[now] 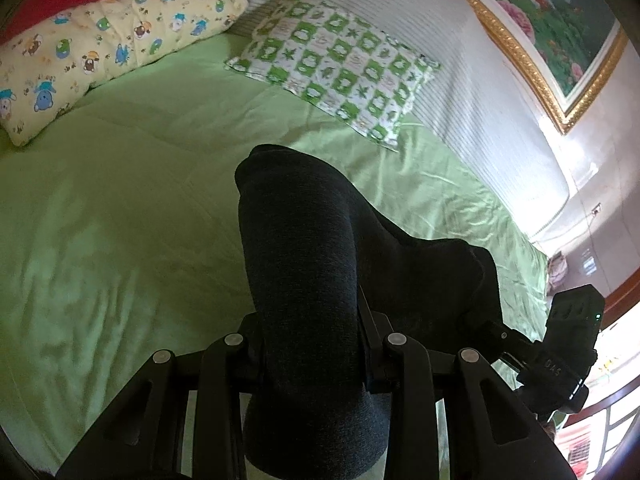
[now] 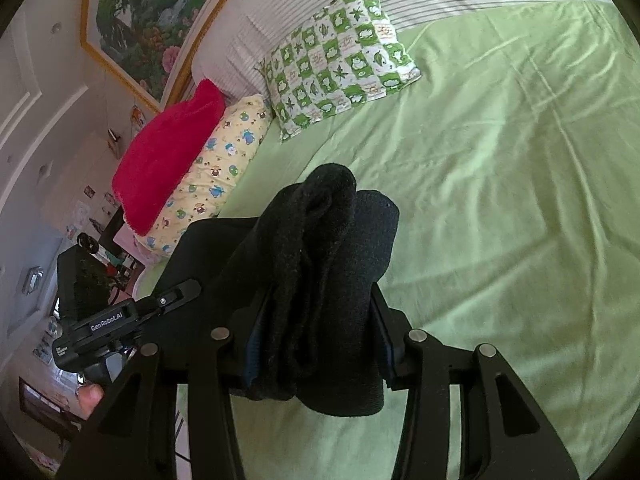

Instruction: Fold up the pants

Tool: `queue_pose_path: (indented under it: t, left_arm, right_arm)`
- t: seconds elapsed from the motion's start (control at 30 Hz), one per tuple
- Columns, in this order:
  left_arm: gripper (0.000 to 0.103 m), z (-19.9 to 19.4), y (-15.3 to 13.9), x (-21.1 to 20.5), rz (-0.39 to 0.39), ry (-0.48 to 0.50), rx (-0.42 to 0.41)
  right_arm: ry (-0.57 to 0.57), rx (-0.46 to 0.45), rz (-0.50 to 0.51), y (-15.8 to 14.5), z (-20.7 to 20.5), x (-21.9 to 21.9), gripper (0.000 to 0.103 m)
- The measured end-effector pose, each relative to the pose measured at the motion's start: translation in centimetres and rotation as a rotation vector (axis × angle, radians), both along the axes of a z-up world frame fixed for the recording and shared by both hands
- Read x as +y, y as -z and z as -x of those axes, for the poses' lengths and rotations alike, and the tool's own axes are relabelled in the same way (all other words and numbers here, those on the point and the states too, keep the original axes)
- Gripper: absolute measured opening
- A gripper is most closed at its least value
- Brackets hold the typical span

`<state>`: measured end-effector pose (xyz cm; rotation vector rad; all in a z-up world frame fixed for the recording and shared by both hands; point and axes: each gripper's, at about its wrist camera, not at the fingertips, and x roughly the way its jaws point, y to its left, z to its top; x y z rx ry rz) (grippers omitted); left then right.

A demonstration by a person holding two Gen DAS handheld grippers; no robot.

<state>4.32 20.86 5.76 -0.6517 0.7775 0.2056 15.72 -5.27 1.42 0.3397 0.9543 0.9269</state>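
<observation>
Dark knit cloth filled the middle of both views: the pants [image 1: 304, 264], bunched and lifted clear of the green sheet [image 1: 120, 200]. In the left wrist view the left gripper [image 1: 312, 344] had its fingers clamped on a thick roll of the fabric, which rose between them and hung over towards the bed; the rest of the cloth stretched away to the right, to where the right gripper [image 1: 568, 344] showed at the edge of the view. In the right wrist view the right gripper [image 2: 320, 344] was likewise closed on a wad of the pants [image 2: 320, 264], its blue-edged pads [image 2: 254, 344] pressing the folds from either side, with two humps of cloth standing up above them. The left gripper [image 2: 120, 324] appeared at the lower left there, and a fingertip of the person's hand [image 2: 90, 398] showed beneath it.

Behind the pants the sheet lay smooth with a few creases. A green-checked pillow [image 1: 336, 68] leaned against the striped headboard [image 1: 460, 60]. Beside it lay a yellow pillow [image 1: 100, 52] printed with small animals, and a red plush cushion [image 2: 168, 152] rested on top of that one. A gilt-framed painting [image 1: 552, 20] of flowers hung on the wall above the headboard. Beyond the bed's far corner, in the right wrist view, stood a dark cluttered stand [image 2: 86, 276], too small to read further.
</observation>
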Motion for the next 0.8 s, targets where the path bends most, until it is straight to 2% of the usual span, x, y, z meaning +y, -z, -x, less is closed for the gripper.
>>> queue_pose_path:
  t: [0.33, 0.47, 0.57, 0.63, 0.73, 0.8]
  left_arm:
    - [0.033, -1.8, 1.0, 2.5, 0.000, -0.044, 0.013]
    - [0.034, -2.5, 2.3, 3.3, 0.006, -0.042, 0.050]
    - [0.044, -2.5, 3.0, 3.4, 0.004, -0.038, 0.065]
    - [0.058, -2.3, 3.2, 3.4, -0.016, -0.045, 0.074]
    - [0.071, -1.9, 3.6, 3.6, -0.056, -0.081, 0.082]
    - [0.075, -1.6, 4.2, 4.0, -0.057, -0.092, 0.082]
  right_arm:
    - [-0.037, -0.018, 0.025, 0.0, -3.0, 3.4, 0.047]
    - [-0.047, -0.024, 0.044, 0.9, -4.1, 4.5, 0.047]
    - [-0.042, -0.029, 0.072, 2.1, -4.7, 4.8, 0.050]
    - [-0.033, -0.024, 0.079, 2.6, -5.0, 4.5, 0.053]
    - [-0.019, -0.031, 0.096, 3.2, -5.4, 4.2, 0.060]
    - [-0.018, -0.035, 0.103, 3.6, -5.7, 4.1, 0.064]
